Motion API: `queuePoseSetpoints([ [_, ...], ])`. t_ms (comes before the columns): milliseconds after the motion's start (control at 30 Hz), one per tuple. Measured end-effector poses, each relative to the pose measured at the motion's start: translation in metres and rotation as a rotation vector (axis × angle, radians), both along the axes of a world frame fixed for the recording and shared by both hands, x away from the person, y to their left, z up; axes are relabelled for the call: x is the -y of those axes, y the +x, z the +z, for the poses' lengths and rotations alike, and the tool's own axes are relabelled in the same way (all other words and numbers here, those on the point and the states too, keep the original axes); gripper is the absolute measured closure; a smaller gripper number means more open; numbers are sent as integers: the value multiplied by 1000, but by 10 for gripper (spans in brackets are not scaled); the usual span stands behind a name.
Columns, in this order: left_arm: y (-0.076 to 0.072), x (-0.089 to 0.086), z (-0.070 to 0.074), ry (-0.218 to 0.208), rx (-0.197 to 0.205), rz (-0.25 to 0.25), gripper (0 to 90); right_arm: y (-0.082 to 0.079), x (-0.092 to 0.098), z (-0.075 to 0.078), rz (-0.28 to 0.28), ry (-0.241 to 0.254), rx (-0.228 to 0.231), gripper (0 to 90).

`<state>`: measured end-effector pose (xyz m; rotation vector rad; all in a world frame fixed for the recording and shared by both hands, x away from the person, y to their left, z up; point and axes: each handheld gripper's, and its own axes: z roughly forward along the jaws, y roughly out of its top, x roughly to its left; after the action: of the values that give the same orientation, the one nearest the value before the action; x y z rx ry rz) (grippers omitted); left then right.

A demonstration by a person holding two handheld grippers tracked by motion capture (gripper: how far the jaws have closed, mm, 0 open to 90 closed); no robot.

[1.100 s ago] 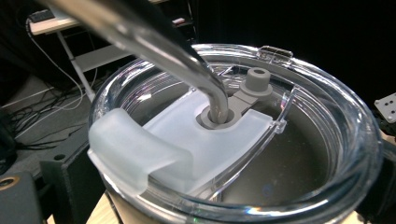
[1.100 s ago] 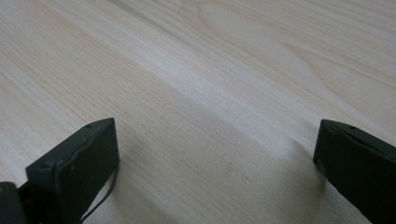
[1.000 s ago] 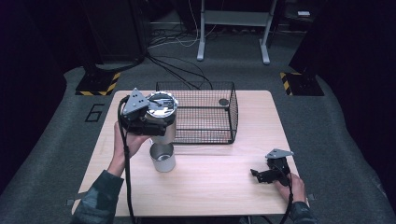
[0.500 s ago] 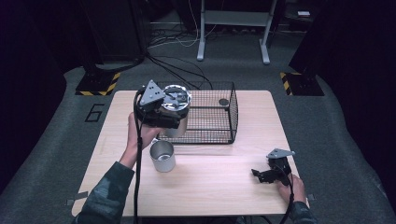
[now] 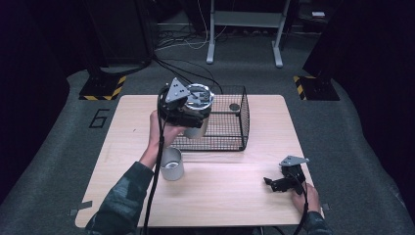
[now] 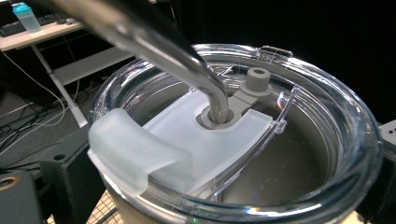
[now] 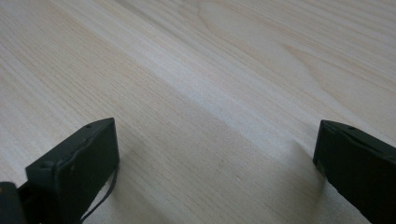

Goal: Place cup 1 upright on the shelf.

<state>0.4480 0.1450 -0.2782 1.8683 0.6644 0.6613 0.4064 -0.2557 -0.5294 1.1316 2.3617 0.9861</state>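
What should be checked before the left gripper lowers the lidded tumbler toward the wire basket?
1. Grip on the tumbler: the left gripper carries it off the table, ok.
2. Clear lid seated on the rim: looks even all round, ok.
3. Metal straw through the lid hole: in place, ok.
4. Space in the wire basket: a small dark object lies at the far side, the rest open, ok.
5. Steel cup out of the path: stands apart in front of the basket, ok.
6. Right gripper: open, low over bare table, ok.
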Motion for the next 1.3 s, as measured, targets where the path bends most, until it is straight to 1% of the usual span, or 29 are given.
queuePoseSetpoints([
  [100, 6, 6, -1, -4, 4, 0, 40, 0, 0, 0, 0, 0, 0, 0],
  [167, 9, 9, -2, -15, 0, -1, 40, 0, 0, 0, -1, 1, -1, 0],
  [267, 15, 14, -4, -20, -5, 0, 39, 0, 0, 0, -1, 2, -1, 0],
  [333, 19, 17, -5, -21, -11, -1, 39, 0, 0, 0, 0, 3, 0, 0],
  [367, 21, 17, -4, -13, -12, -6, 39, 0, 0, 0, -2, 5, 3, 0],
  [400, 22, 19, -5, -25, -14, 0, 40, 0, 0, 0, -1, 5, 1, 0],
  [433, 24, 20, -5, -22, -11, 0, 39, 0, 0, 0, 0, 4, 0, 0],
  [533, 29, 24, -6, -32, -15, 3, 40, 0, 0, 0, 0, 4, 2, 0],
  [633, 34, 30, -7, -14, -12, 2, 40, 0, 0, 0, 0, 4, 2, 0],
  [767, 41, 38, -9, -7, -24, 2, 40, 0, 0, 0, 1, 4, 2, 0],
  [900, 46, 45, -11, -13, -25, 7, 39, 0, 0, 0, 1, 4, 1, 0],
  [933, 47, 46, -11, -6, -28, 4, 40, 1, 0, 0, -6, 8, 3, 0],
  [1000, 50, 50, -13, -6, -26, 10, 39, 0, -1, 0, -7, 9, 1, 0],
  [1100, 53, 54, -16, -15, -44, 16, 39, 1, 0, 0, -6, 8, 3, 0],
  [1200, 58, 58, -19, -10, -42, 21, 39, 0, 0, 0, -7, 8, 1, 0],
  [1233, 60, 59, -20, -19, -44, 25, 39, 1, 0, 0, -5, 9, 2, 0],
  [1300, 63, 62, -22, -21, -45, 32, 40, 1, 0, 0, -5, 7, 2, 0],
])
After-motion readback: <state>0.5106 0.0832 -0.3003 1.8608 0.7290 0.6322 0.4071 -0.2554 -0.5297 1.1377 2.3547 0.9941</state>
